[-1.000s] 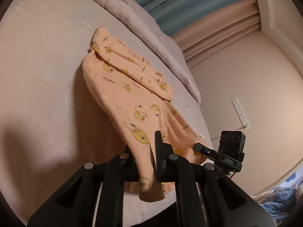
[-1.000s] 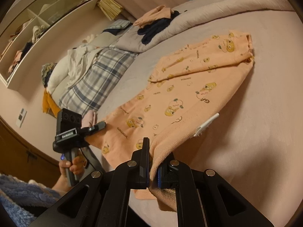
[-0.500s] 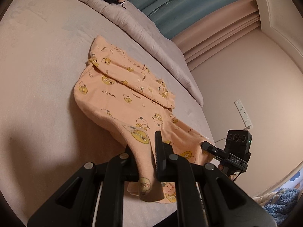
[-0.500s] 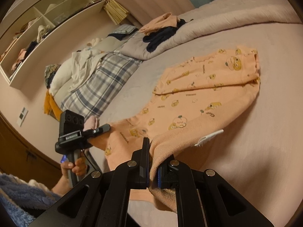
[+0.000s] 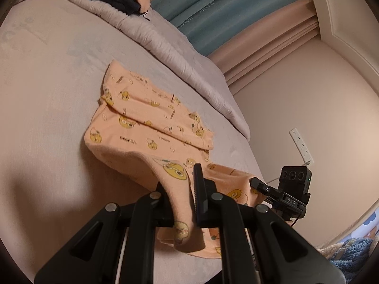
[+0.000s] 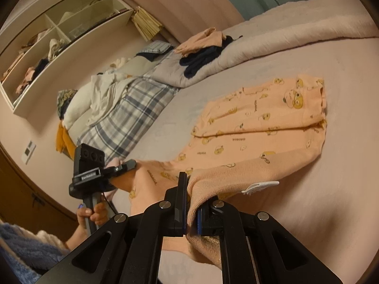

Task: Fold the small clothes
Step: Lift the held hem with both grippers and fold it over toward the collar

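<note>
1. I see a wide bed [image 5: 42, 75] with a pale pink cover filling most of both views.
2. A rolled grey quilt [image 5: 165, 47] runs along its far edge, blue and pink curtains [image 5: 225, 7] behind it.
3. A wall shelf [image 6: 59, 37] holds heaped clothes.
4. An orange top [image 5: 146, 120] printed with yellow cartoons lies mid-bed, near end lifted.
5. My left gripper [image 5: 187, 198] is clenched on one near corner of it.
6. My right gripper [image 6: 191, 208] is clenched on the other corner.
</note>
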The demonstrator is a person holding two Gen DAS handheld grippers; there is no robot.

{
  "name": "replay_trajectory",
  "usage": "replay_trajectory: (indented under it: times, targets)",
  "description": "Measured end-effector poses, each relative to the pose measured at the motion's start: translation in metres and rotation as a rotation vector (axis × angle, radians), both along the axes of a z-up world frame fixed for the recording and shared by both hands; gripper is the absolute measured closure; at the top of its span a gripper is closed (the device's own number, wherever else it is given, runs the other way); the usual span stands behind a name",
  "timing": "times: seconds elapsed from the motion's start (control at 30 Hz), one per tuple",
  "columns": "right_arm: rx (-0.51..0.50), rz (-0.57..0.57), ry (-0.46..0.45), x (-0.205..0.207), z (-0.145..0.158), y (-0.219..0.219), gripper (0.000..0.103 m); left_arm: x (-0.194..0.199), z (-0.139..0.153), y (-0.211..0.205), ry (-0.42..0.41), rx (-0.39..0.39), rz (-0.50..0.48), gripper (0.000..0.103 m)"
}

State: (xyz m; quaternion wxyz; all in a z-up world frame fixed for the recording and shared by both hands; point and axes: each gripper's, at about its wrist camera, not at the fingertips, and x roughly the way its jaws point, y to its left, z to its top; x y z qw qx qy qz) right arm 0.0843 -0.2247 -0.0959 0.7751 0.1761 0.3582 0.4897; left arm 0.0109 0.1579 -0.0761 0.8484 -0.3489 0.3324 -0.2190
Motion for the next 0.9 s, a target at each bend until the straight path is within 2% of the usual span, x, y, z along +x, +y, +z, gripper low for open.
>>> replay_trajectory:
  times: [0.37, 0.9]
  targets:
    - [0.016, -0.044, -0.02, 0.013, 0.009, 0.001, 0.095, 0.02, 0.018, 0.006, -0.024, 0.007, 0.018, 0.095]
    - [-0.008, -0.124, -0.063, 0.035, 0.014, 0.006, 0.095, 0.054, 0.027, 0.012, -0.051, -0.001, 0.027, 0.095]
